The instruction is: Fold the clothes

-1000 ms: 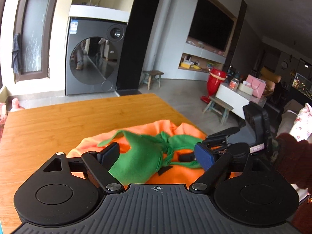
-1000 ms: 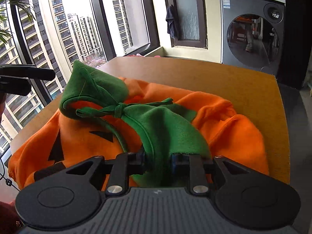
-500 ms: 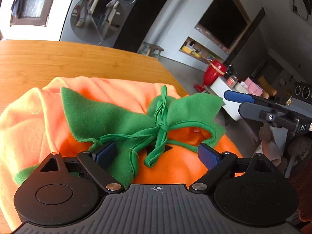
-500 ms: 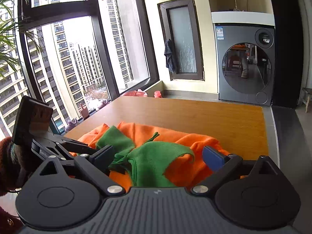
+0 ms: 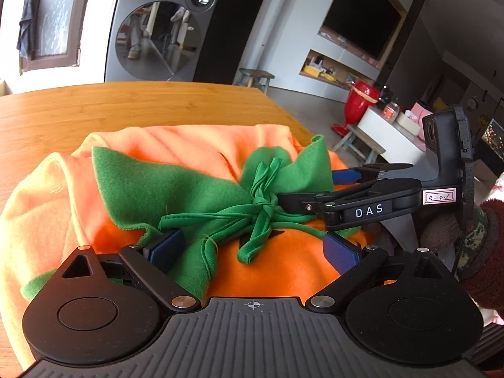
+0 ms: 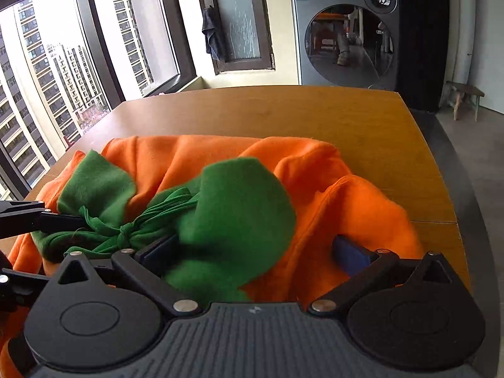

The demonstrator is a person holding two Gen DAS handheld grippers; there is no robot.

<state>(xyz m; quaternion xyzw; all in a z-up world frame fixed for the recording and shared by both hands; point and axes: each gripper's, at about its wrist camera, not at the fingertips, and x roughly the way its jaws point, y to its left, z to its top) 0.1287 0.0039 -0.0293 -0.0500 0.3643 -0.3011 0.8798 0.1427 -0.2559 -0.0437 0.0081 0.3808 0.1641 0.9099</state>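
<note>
An orange fleece pumpkin garment [image 5: 176, 151] with a green collar [image 5: 163, 189] tied in a knot [image 5: 263, 203] lies bunched on the wooden table [image 5: 126, 107]. My left gripper [image 5: 252, 249] is open, its blue pads either side of the green collar and tie ends. My right gripper [image 6: 252, 249] is open over the garment [image 6: 330, 195], with a green collar flap [image 6: 239, 214] between its pads. The right gripper also shows in the left wrist view [image 5: 346, 189], reaching in from the right to the knot. The left gripper's fingers [image 6: 31, 217] show at the right wrist view's left edge.
The table's right edge [image 6: 441, 170] runs close to the garment. A washing machine [image 6: 346, 31] stands beyond the table's far end, tall windows [image 6: 94, 47] to the left. A red vase [image 5: 359, 100] and a low white table [image 5: 387, 132] stand on the floor at right.
My right gripper let go of the green collar, opened, pulled back, then came down over the garment again. My left gripper moved in over the collar, staying open.
</note>
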